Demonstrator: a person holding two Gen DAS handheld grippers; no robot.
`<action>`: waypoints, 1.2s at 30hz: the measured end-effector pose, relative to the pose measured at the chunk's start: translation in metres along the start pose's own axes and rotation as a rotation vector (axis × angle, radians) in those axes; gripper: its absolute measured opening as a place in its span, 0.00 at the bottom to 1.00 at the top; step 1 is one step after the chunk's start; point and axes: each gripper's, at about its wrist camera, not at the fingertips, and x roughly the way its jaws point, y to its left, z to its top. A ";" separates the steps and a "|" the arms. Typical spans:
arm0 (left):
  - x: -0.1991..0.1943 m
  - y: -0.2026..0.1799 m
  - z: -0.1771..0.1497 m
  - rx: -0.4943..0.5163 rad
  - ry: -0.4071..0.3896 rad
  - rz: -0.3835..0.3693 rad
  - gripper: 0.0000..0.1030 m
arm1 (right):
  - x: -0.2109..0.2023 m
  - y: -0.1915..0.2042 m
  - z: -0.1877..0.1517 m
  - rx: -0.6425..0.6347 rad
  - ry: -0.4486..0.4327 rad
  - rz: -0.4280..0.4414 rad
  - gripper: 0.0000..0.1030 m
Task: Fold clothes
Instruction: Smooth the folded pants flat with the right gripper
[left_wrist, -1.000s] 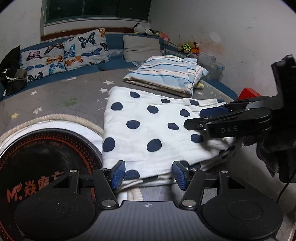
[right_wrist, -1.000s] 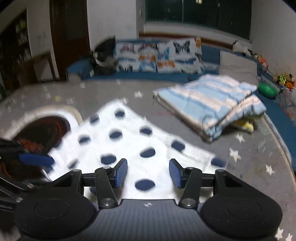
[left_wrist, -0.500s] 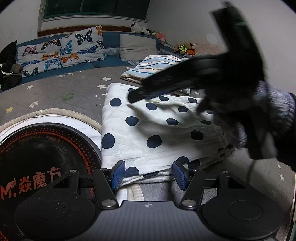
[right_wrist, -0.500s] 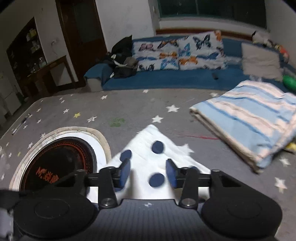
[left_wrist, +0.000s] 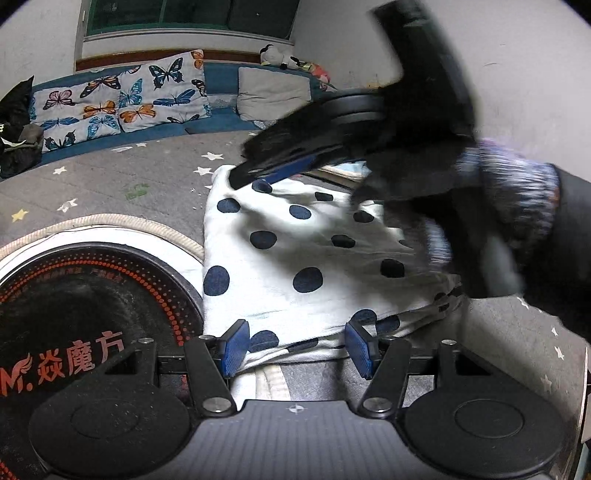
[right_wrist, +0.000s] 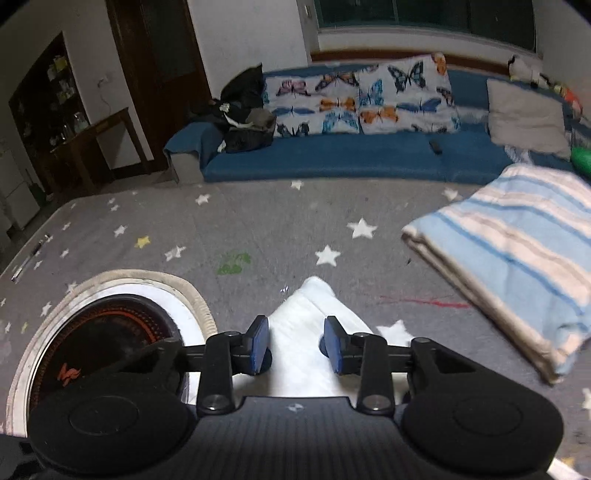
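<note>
The spotted cloth (left_wrist: 295, 258) lay on the starry mat (right_wrist: 258, 221), beside the round pad (left_wrist: 92, 295). Your right tongs (right_wrist: 295, 345) had its far corner between the pads, clenched or not I couldn't tell; your left tongs (left_wrist: 295, 343) stood released over the near edge. Better to carry that corner square to the near hem. Only the left view showed the spots and your sleeve (left_wrist: 517, 199).

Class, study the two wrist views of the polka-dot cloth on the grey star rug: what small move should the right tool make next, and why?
Probably close the right tool onto the far corner of the polka-dot cloth. That corner lies between its fingers, which look not yet pressed on it. The left tool sits open over the near edge, so the cloth is not yet gripped for a fold.
</note>
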 end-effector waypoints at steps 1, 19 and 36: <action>-0.001 -0.001 0.000 0.001 -0.001 0.004 0.60 | -0.010 0.000 -0.003 -0.005 -0.005 -0.013 0.38; -0.024 -0.022 -0.011 0.025 -0.016 0.077 0.78 | -0.129 0.018 -0.126 -0.215 -0.072 -0.216 0.54; -0.045 -0.032 -0.028 0.027 -0.042 0.107 1.00 | -0.163 0.030 -0.157 -0.144 -0.200 -0.234 0.91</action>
